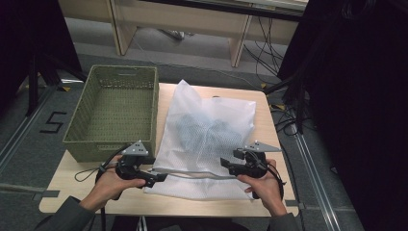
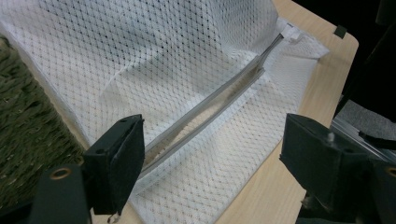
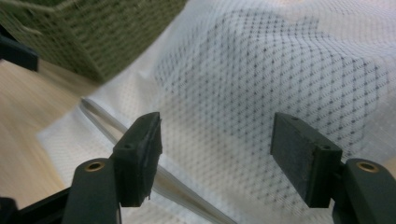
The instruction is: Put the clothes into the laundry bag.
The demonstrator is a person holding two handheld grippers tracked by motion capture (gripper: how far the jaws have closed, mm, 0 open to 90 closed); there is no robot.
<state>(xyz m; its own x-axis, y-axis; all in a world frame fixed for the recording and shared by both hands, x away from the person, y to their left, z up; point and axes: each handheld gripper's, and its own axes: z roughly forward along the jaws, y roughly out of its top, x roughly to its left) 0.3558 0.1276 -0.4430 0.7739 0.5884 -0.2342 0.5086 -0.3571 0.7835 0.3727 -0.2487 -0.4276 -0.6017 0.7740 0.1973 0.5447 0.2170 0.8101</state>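
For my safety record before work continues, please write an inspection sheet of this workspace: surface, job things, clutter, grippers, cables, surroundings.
Surface: light wooden table, bare at its edges.
Job's things: white mesh laundry bag lying flat, something dark inside; its zipper runs along the near edge. Green woven basket to the left, nothing seen inside.
Clutter: nothing seen.
Grippers: left gripper and right gripper both open, at the zipper's two ends.
Cables: black cable from the left gripper on the table; more on the floor behind.
Surroundings: wooden furniture behind, dark curtains at the sides.

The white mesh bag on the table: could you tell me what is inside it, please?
Through the white mesh bag a dark bluish bundle shows; the mesh hides what it is.
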